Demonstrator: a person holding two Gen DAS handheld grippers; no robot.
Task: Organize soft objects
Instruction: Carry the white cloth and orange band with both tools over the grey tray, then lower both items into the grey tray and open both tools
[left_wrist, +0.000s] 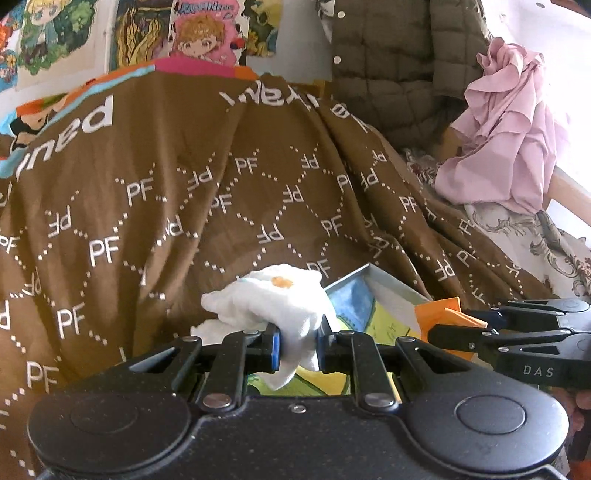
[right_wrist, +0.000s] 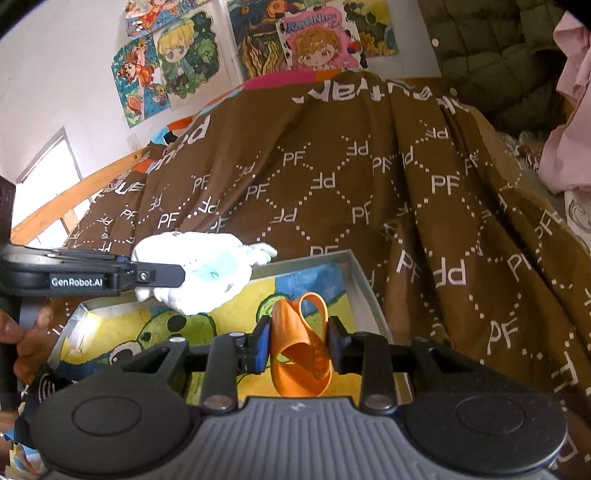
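The left claw (left_wrist: 298, 345) is closed on a white soft toy (left_wrist: 275, 301), its blue pads pressing the cloth from both sides, and the toy hangs over the near corner of a shallow box (right_wrist: 364, 284). The right claw (right_wrist: 298, 345) has an orange soft piece (right_wrist: 301, 354) between its pads; its right pad seems to touch the piece, but at the left pad I cannot tell if the piece is still pressed or already loose. This orange piece is above the inside of the box, whose bottom carries a bright cartoon picture (right_wrist: 229, 321) in yellow, green and blue. The box lies on a brown blanket (left_wrist: 184, 206) printed with white letters, which covers the bed and rises like a hill just behind the box. On the right, well apart from the box, a pink cloth (left_wrist: 513, 136) lies crumpled beside a quilted green jacket (left_wrist: 388, 55). Cartoon posters (right_wrist: 177, 62) hang on the wall behind. A hand (right_wrist: 22, 332) holds the left claw's handle.
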